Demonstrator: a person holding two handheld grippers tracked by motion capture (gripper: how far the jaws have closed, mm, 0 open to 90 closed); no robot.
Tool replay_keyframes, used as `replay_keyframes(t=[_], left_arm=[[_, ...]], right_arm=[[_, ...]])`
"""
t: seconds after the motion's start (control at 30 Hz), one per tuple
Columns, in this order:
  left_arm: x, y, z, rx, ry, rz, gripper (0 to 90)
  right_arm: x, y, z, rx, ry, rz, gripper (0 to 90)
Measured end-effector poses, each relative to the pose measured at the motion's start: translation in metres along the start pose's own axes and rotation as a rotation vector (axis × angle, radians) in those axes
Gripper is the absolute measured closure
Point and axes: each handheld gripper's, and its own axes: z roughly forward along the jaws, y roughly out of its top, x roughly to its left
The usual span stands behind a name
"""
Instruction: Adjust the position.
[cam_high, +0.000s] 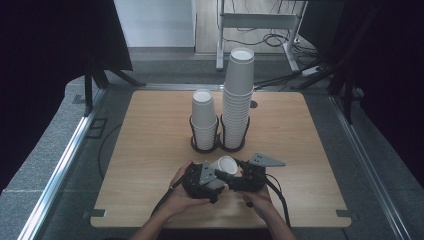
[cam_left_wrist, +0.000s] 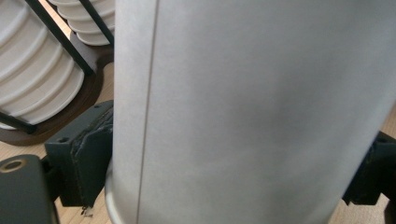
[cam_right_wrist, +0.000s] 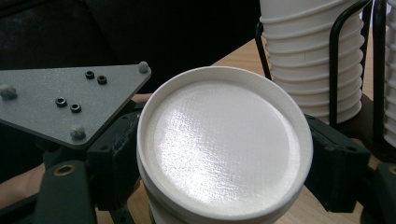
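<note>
1. While both tongs sit on the cup (cam_high: 223, 169), just in front of the rack (cam_high: 219, 143), you are in a handover or pulling nested cups apart.
2. Your left tongs (cam_high: 216, 176) clamp the cup's wall, jaws half closed.
3. Your right tongs (cam_high: 234, 175) flank its bottom end, jaws about halfway apart; whether they press, I cannot tell.
4. Next, keep one grip firm before the other lets go.
5. Both hands rest low over the table (cam_high: 150, 150), tongs tip to tip.
</note>
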Motion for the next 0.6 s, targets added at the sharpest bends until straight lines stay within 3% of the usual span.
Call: replay_keyframes(t=[0.13,0.37,0.6], left_arm=[[0.000,0.001,-0.002,0.001,-0.004,0.008,9.0],[0.005,0.000,-0.006,-0.001,-0.002,0.001,9.1],[0.014,-0.002,-0.008,0.009,-0.009,0.002,9.1]], right_arm=[[0.000,0.000,0.001,0.024,0.008,0.003,13.3],[0.000,0.007,-0.006,0.032,0.027,-0.016,11.1],[-0.006,0.016,-0.020,0.059,0.010,-0.049,11.5]])
